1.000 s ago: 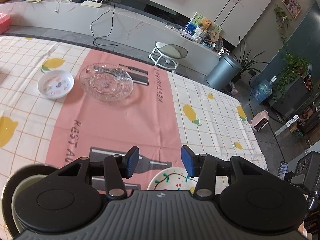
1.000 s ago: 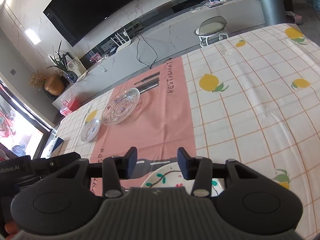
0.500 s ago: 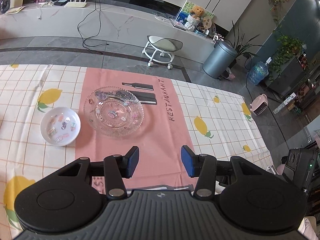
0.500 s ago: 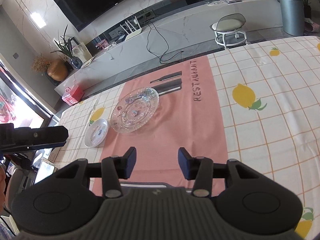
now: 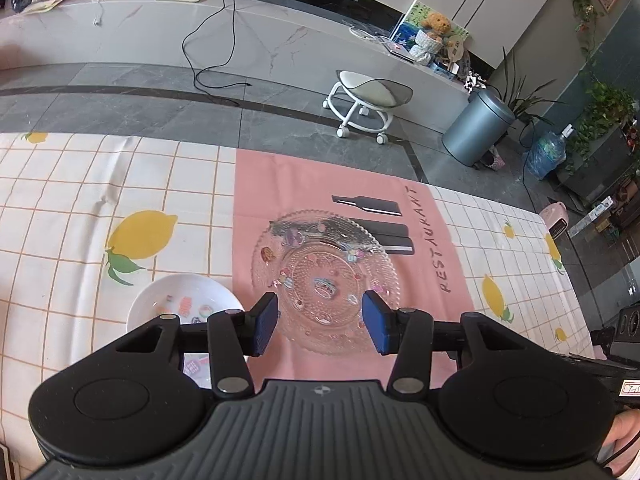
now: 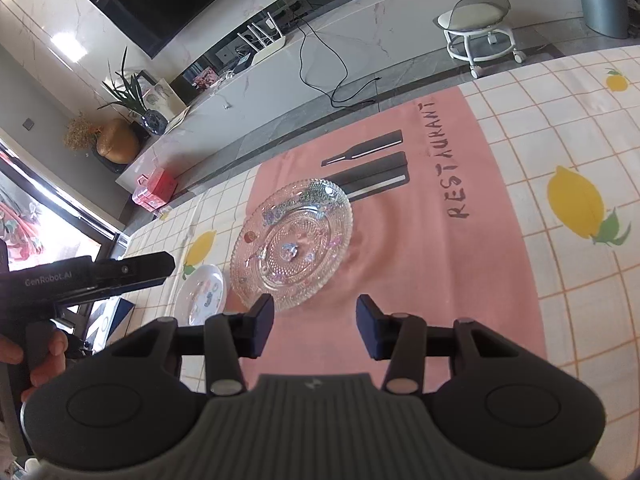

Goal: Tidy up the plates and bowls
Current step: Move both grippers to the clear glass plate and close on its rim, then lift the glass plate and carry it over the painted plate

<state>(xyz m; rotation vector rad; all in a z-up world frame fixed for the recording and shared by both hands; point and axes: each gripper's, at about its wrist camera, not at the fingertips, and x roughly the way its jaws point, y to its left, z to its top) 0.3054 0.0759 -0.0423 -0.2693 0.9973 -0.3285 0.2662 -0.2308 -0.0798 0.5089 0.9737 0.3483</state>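
A clear beaded glass plate [image 5: 325,280] lies on the pink runner; it also shows in the right wrist view [image 6: 294,238]. A small white plate [image 5: 180,308] with coloured stickers lies just left of it, also seen in the right wrist view [image 6: 204,292]. My left gripper [image 5: 320,328] is open and empty, hovering above the glass plate's near edge. My right gripper [image 6: 314,330] is open and empty, above the runner just short of the glass plate. The left gripper's body [image 6: 88,276] shows at the left of the right wrist view.
The table wears a checked lemon tablecloth [image 5: 80,200] with a pink runner [image 6: 440,240]. Beyond the far table edge are grey floor, a white stool [image 5: 368,100], a metal bin [image 5: 476,132] and a marble bench [image 5: 200,40].
Both grippers have moved forward across the table toward the glass plate. The cherry-patterned plate and the dark bowl near the front edge have dropped out of view. Both stay open.
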